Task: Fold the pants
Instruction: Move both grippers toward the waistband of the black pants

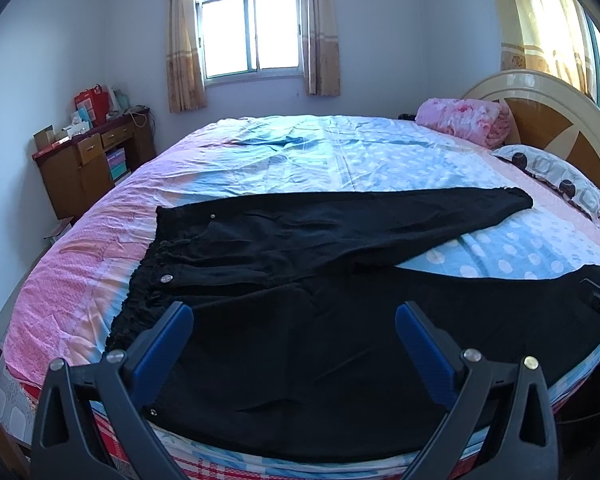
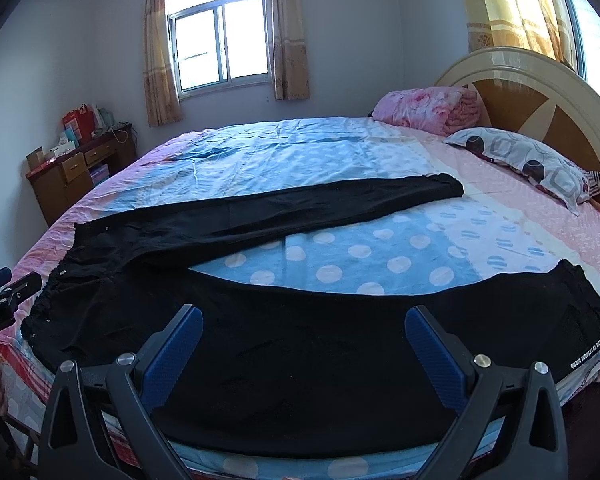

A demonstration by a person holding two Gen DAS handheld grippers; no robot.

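Black pants (image 1: 300, 264) lie spread flat on the bed, waistband to the left, the two legs splayed apart to the right. They also show in the right wrist view (image 2: 300, 344). My left gripper (image 1: 294, 320) is open and empty, hovering above the near leg close to the waistband. My right gripper (image 2: 304, 324) is open and empty, above the middle of the near leg. The near leg's cuff (image 2: 580, 312) with white lettering lies at the bed's right edge. The far leg (image 2: 340, 200) stretches toward the pillow.
The bed (image 1: 340, 160) has a pink and blue dotted sheet. A patterned pillow (image 2: 532, 164) and a folded pink blanket (image 2: 428, 108) lie by the wooden headboard (image 2: 540, 92). A brown desk (image 1: 88, 160) with boxes stands at the far left wall.
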